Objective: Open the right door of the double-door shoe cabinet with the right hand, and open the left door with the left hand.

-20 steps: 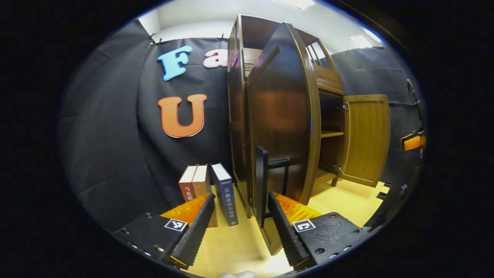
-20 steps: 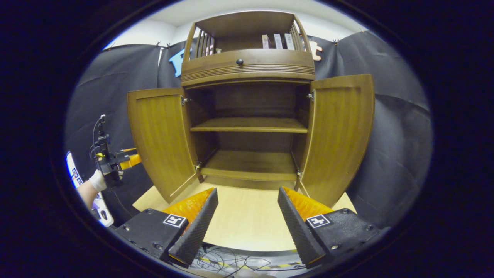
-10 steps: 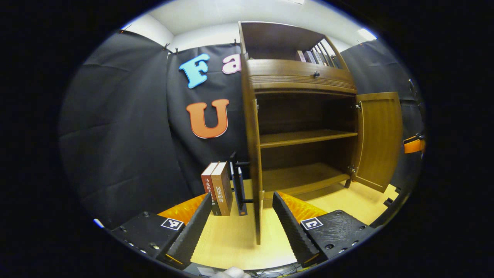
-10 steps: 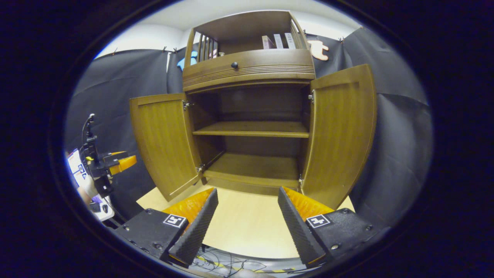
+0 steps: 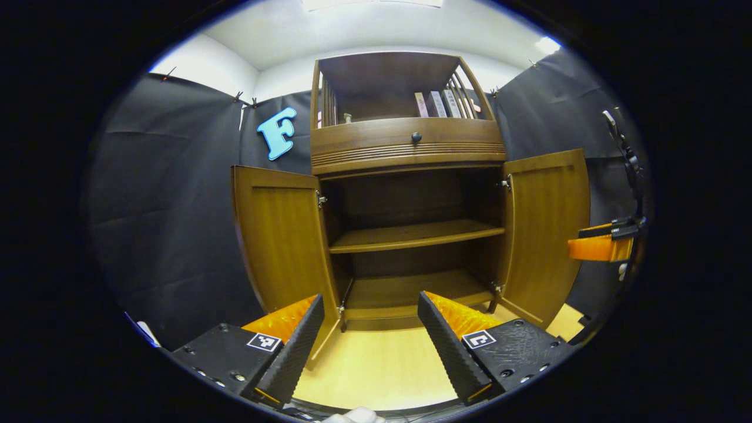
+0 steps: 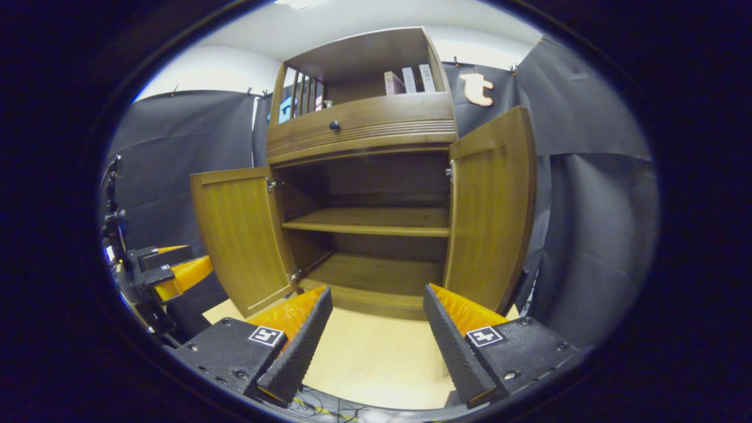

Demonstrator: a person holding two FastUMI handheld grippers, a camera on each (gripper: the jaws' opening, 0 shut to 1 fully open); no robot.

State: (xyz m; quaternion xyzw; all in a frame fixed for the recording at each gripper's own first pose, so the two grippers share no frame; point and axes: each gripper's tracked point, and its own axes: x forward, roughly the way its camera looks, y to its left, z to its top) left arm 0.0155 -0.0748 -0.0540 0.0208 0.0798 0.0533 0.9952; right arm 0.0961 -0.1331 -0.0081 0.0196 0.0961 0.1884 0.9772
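Note:
The brown wooden shoe cabinet stands with both doors swung wide. Its left door and right door both show their lighter inner faces. Inside are two bare shelves. My left gripper is open, back from the cabinet, holding nothing. My right gripper is open too, facing the cabinet from the front right with nothing between its fingers. The right gripper also appears at the right edge of the left gripper view, and the left gripper at the left edge of the right gripper view.
A pale wooden tabletop carries the cabinet. Above the doors sits a drawer with a dark knob. Several books stand in the top compartment. Cables lie below the table's front edge.
My left gripper has pulled back and turned right, from beside the left door's outer face to facing the open cabinet. The books beside the cabinet left its view. My right gripper drifted slightly rightward.

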